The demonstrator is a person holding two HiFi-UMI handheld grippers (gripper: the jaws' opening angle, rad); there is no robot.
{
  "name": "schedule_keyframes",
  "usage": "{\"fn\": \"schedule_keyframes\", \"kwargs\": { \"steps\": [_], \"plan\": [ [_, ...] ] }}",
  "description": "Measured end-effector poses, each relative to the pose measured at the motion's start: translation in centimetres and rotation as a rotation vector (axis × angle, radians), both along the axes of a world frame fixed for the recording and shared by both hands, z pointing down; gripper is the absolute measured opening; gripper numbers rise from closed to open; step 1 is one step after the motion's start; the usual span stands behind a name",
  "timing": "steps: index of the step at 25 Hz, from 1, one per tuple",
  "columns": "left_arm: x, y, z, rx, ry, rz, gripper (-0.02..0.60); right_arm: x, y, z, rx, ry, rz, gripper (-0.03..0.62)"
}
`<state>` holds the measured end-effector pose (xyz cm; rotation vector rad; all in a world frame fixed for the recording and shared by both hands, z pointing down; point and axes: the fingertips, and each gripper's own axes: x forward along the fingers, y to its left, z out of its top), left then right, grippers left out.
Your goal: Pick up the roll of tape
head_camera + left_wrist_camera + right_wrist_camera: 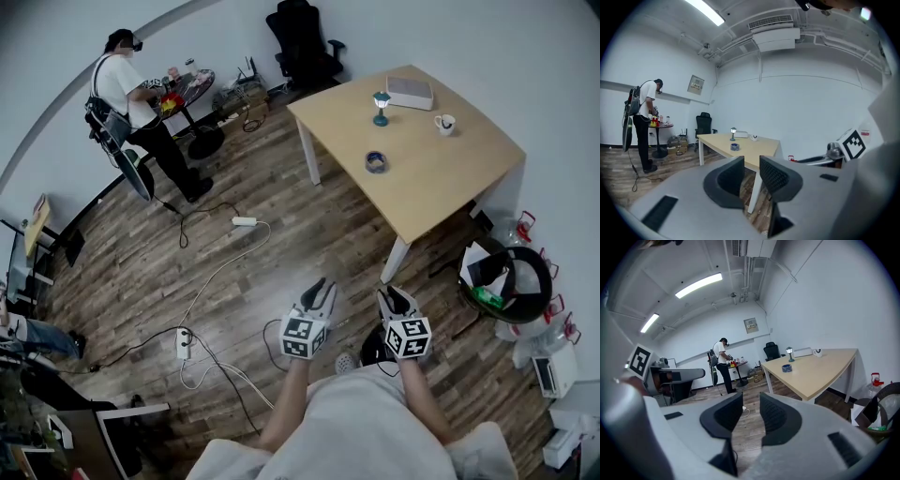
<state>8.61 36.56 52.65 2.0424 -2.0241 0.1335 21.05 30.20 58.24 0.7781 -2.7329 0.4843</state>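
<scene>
The roll of tape lies flat on the wooden table, alone on the part of the top nearer the person, with bare wood all round it. The small lamp, the mug and the white box stand further back on the table, apart from it. Both tools are well short of the table, over the plank floor in front of its near leg. The left gripper has its claw spread a little with nothing in the gap, and so does the right gripper; each gripper view shows only floor and the table's underside between the pads. So the step in hand looks like the approach, and nothing has been grasped yet. To do it well, I would close on the table first and commit to one tool. The right seems the handier, since the roll sits almost straight ahead of it. The present gap looks narrow for the whole roll, so it may be better to widen the claw before descending, or to pinch the ring's wall with one pad in the core and one outside. Come down squarely over the roll so a pad does not shove it across the table, and stay on its near side, clear of the lamp.
</scene>
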Motion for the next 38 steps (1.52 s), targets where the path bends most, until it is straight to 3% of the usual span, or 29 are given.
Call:
{"fn": "schedule_keyframes", "kwargs": {
  "steps": [10, 15, 20, 27, 38],
  "plan": [
    [-1.2, -2.1, 2.0, -0.02, 0.031, -0.008, 0.137, -0.4, -3.0, 2.0, -0.037, -0.003, 0.011, 0.148],
    [-3.8, -4.8, 1.7, -0.017, 0.025, -0.006, 0.136, -3.3, -6.3, 2.1, -0.063, -0.017, -0.005, 0.156],
    [-6.2, -9.0, 1.6, -0.006, 0.034, -0.005, 0.135, -6.1, -10.3, 1.5, -0.047, -0.024, -0.03, 0.163],
    [-10.2, -15.8, 0.4, 0.01, 0.059, -0.014, 0.126, -8.9, -19.2, -1.8, 0.013, -0.063, 0.044, 0.152],
    [-14.8, -25.2, -0.2, -0.002, 0.072, -0.025, 0.123, -14.7, -27.8, -2.4, -0.022, -0.061, -0.022, 0.156]
  ]
}}
